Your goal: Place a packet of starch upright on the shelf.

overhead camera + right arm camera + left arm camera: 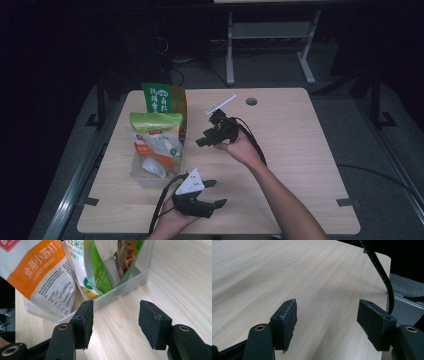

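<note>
A clear plastic bin point(150, 180) at the table's point(300, 165) left holds upright pouches: a green bag point(162, 97) at the far end, a yellow-green starch bag point(155, 122), and an orange-and-white baking soda pouch point(155, 147) nearest. The right gripper point(206, 138), jaws spread and empty, hovers just right of the bin; the next move likely calls for squaring both pads on one pouch's top edge. The left gripper point(214, 193) rests near, spread, holding nothing.
</note>
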A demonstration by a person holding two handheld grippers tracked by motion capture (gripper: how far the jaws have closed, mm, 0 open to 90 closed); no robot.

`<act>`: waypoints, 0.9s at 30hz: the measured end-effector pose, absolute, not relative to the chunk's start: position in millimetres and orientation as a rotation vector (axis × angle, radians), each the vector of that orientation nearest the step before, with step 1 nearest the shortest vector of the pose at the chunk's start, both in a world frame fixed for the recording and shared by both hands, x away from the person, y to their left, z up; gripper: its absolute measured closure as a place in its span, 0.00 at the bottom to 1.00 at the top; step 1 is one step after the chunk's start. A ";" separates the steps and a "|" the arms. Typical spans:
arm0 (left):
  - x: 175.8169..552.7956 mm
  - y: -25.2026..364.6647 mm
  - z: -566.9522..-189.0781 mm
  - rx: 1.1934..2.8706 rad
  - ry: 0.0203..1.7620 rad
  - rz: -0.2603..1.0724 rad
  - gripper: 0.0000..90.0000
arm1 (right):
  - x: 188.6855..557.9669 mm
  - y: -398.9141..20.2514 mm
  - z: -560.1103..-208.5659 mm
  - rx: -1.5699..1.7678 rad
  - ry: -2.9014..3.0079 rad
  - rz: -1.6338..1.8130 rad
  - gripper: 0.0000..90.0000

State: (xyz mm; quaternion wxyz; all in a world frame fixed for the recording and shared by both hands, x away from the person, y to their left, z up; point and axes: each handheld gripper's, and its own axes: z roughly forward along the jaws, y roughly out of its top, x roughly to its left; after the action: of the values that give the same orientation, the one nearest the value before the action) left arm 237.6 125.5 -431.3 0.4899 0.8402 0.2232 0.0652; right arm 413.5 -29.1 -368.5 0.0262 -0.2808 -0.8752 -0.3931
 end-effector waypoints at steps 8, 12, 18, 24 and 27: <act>239.0 126.4 -430.7 2.037 0.546 0.163 0.35 | 411.9 -50.5 -367.7 -0.902 -2.697 -1.235 0.47; 238.8 126.3 -430.6 2.035 0.552 0.162 0.34 | 410.2 -60.1 -366.7 -0.927 -2.696 -1.235 0.46; 240.4 127.0 -429.9 2.037 0.549 0.169 0.34 | 408.3 -72.8 -368.5 -0.957 -2.692 -1.229 0.45; 241.0 127.8 -429.8 2.042 0.552 0.172 0.33 | 406.0 -81.9 -369.0 -0.964 -2.702 -1.216 0.44; 242.0 129.0 -429.3 2.042 0.554 0.173 0.33 | 402.3 -88.7 -369.5 -0.987 -2.697 -1.208 0.43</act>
State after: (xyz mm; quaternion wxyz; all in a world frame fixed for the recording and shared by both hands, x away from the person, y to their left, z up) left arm 242.0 129.0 -429.3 0.4874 0.8399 0.2279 0.0711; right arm 402.3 -88.7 -369.5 0.0133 -0.3167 -0.8656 -0.3877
